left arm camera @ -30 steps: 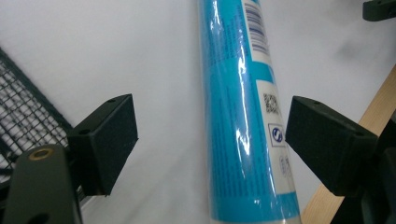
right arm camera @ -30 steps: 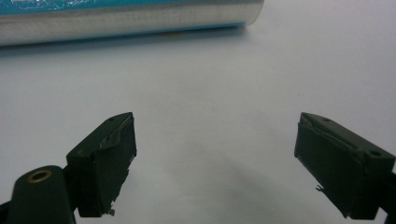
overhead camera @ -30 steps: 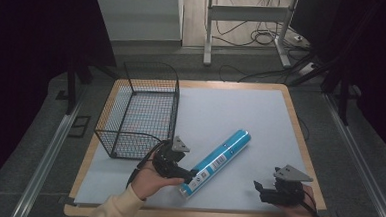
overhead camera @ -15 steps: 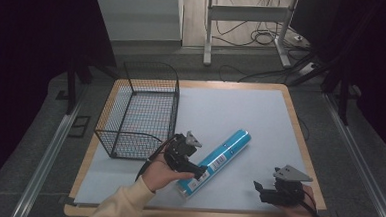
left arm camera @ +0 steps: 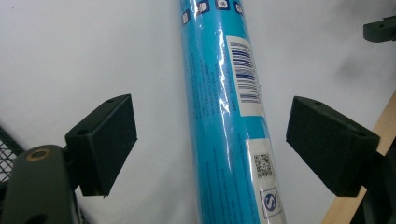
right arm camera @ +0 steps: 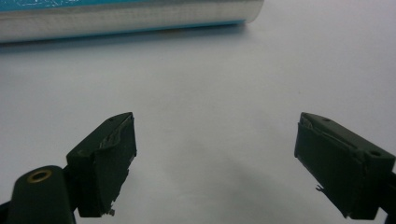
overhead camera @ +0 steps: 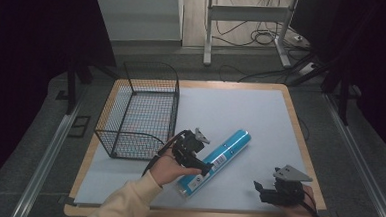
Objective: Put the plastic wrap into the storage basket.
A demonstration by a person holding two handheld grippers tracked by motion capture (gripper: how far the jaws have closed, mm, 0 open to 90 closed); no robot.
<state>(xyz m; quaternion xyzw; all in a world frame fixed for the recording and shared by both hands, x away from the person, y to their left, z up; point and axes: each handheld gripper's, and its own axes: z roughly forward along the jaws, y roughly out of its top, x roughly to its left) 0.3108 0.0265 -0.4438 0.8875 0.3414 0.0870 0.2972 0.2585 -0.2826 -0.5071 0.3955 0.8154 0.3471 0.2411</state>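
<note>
on the white table (overhead camera: 260, 117), left tongs (left arm camera: 212, 156) gape astride the blue tube (left arm camera: 224, 116); right tongs (right arm camera: 217, 163) gape over bare surface.

Dark room all around; grey floor (overhead camera: 39, 145), a white metal stand (overhead camera: 246, 13) with tangled cables (overhead camera: 265, 37) beyond the wood-edged desk (overhead camera: 299, 139).

1. Left tongs (overhead camera: 209, 168): black body, black cable looping off the back, small grey three-cornered plate on top.
2. Right tongs (overhead camera: 258, 187): same black build, larger grey three-cornered plate.
3. Jaws: matte black, blocky foam-like pads, screw holes in the backs; brass-coloured ring at one base.
4. Left sleeve (overhead camera: 121, 205): cream, long.
</note>
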